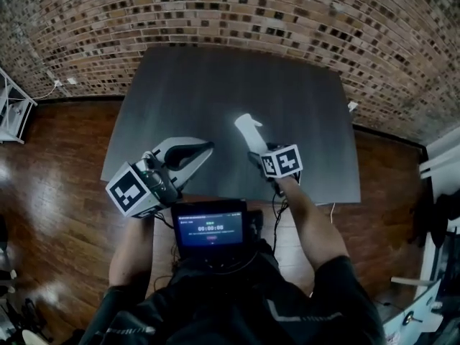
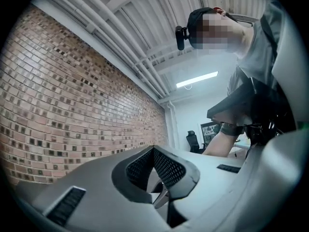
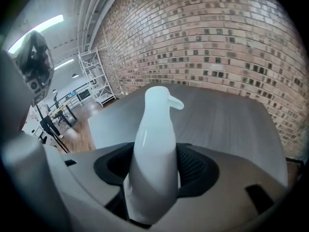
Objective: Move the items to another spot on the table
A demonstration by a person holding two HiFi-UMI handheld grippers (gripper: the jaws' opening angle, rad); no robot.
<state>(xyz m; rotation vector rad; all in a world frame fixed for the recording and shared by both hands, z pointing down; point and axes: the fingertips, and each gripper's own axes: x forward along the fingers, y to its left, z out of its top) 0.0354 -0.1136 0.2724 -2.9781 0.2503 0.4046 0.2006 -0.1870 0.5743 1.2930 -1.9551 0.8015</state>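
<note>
A white spray bottle (image 1: 249,128) is held above the near middle of the dark grey table (image 1: 215,85), its nozzle end pointing away from me. My right gripper (image 1: 257,153) is shut on its body. In the right gripper view the bottle (image 3: 157,129) rises from between the black pads (image 3: 195,170) of the right gripper (image 3: 154,178), over the table (image 3: 227,120). My left gripper (image 1: 205,148) hovers at the table's near left edge, jaws together with nothing in them. In the left gripper view the left gripper (image 2: 153,151) points slightly upward at a brick wall (image 2: 72,110).
A brick wall (image 1: 287,13) runs behind the table, and wooden floor (image 1: 50,192) lies on the left. A white shelf rack (image 1: 13,110) stands at the far left. A small screen (image 1: 210,228) sits at my chest. White furniture (image 1: 438,160) stands at the right edge.
</note>
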